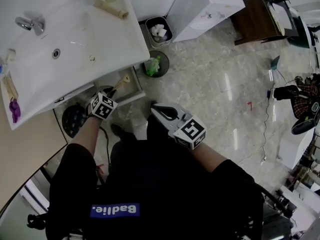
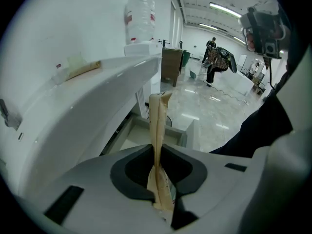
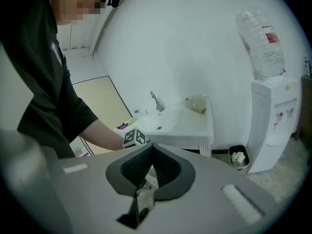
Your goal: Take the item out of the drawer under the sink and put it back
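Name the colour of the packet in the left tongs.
The packet is pale tan, like kraft paper; the left gripper view shows it best.

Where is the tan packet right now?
The packet is pinched in the left gripper, at the open drawer under the sink, left of centre in the head view.

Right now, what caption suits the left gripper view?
Left tool shut on a thin beige paper packet, by the open white drawer beneath the white sink basin.
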Available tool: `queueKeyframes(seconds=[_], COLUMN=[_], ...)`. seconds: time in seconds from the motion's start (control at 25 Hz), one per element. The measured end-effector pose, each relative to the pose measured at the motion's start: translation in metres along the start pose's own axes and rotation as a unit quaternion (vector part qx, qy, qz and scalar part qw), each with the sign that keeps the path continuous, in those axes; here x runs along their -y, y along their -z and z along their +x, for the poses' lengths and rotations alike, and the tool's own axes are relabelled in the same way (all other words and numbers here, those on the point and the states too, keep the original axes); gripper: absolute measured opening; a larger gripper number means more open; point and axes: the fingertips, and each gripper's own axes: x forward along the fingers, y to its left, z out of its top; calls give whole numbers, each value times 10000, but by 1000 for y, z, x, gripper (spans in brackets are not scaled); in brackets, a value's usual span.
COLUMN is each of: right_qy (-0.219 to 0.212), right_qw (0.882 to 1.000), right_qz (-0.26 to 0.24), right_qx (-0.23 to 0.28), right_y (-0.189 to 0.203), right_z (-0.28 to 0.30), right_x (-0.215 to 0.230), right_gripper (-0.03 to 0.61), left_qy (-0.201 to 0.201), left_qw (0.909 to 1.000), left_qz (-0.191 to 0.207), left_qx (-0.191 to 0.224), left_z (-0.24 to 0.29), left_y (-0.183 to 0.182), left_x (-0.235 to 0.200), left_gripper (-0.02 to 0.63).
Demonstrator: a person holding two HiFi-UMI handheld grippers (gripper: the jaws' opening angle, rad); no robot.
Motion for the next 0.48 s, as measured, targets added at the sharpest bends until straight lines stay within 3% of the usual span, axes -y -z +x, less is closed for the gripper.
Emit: queueKeyframes(seconds=[0.48], right_qy=[-61], right_qw=[9999], right_qz=[-58], right_qx=[-85], right_y=[2], right_z=[12], right_x=[16], right_gripper=[2], left_qy=[179], left_qw=[9971], left_qz=[175], left_qx=[-713], left_z=[61], left_y=[31], left_x=[-6], left_gripper=[55])
